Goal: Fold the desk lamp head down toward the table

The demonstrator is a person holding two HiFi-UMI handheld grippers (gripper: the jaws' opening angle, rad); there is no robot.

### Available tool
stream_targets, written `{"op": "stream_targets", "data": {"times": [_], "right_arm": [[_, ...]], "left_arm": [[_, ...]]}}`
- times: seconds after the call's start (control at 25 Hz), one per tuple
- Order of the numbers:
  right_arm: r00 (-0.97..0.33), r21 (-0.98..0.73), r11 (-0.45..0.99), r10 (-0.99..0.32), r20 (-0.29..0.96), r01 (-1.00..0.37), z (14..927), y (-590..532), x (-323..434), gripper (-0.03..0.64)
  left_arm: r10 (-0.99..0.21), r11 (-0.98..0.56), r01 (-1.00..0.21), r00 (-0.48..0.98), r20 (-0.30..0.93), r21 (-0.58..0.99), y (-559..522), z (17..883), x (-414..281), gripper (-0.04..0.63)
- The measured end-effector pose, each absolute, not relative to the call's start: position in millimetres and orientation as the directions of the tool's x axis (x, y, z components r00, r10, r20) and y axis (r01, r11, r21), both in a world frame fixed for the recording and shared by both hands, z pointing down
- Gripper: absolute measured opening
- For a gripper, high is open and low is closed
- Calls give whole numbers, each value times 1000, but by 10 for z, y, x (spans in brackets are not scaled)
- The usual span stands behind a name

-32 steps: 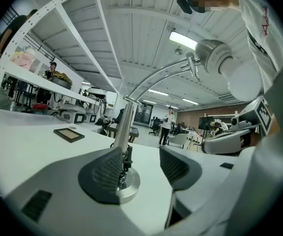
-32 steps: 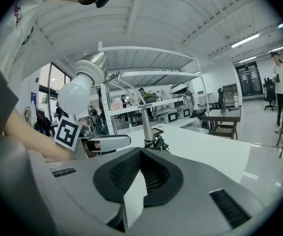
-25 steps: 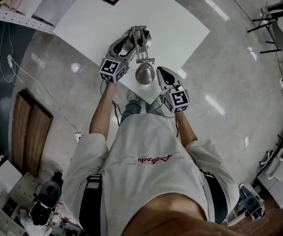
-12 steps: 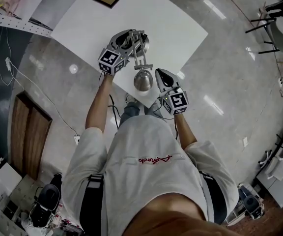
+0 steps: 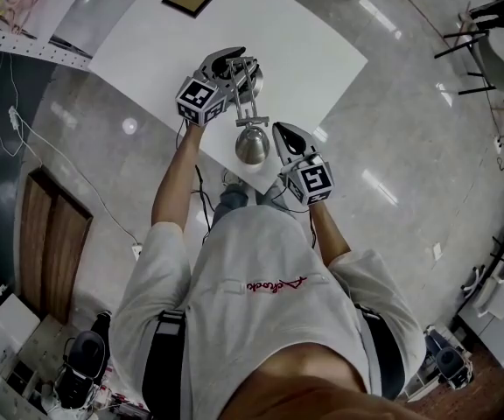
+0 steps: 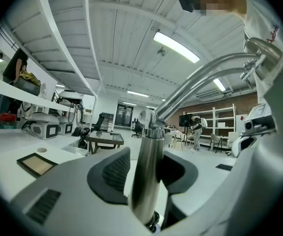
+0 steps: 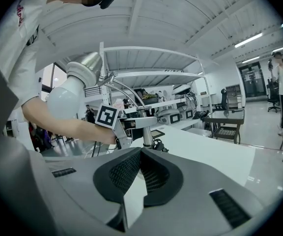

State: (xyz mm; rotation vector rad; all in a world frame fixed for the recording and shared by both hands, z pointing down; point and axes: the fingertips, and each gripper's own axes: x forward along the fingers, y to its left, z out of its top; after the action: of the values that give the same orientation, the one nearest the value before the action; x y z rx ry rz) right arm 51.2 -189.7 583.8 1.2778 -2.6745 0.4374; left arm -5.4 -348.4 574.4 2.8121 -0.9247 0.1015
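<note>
Head view: brushed-steel desk lamp (image 5: 250, 116) stands at the white table's (image 5: 309, 46) near corner, conical head (image 5: 252, 143) raised.

Left gripper view: left gripper (image 6: 147, 167) has just been closing; its pads pinch the upright steel post (image 6: 146, 181).

Right gripper view: right gripper (image 7: 140, 170) pressed together, empty.

Judged: folding not yet begun.
</note>
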Motion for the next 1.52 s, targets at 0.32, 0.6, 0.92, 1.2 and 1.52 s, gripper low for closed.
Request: {"op": "stream_targets", "data": {"times": [0.32,0.6,0.92,1.2,1.52], "right_arm": [[-638,-194,608,-731,242,-770,5796,-1906,484,31],[-666,-157,648,-720,192,-745,5583,-1956,422,31],[-700,-92,694,-708,94,-714,5119,-2123,387,31],[-724,217,724,-683,93,-655,4848,-2075,218,31],[-771,754,585,-613,172,-297,4780,-1974,9,81]], "left_arm": [[-548,-819,-562,826,135,116,-3464,5740,-3,120],[-547,-819,-562,826,136,121,-3458,5742,0,120],[-554,-814,-568,821,137,121,-3454,5744,20,121],[-552,-814,-568,822,142,123,-3456,5744,16,121],[-551,-814,-567,822,143,123,-3464,5759,0,121]]}}
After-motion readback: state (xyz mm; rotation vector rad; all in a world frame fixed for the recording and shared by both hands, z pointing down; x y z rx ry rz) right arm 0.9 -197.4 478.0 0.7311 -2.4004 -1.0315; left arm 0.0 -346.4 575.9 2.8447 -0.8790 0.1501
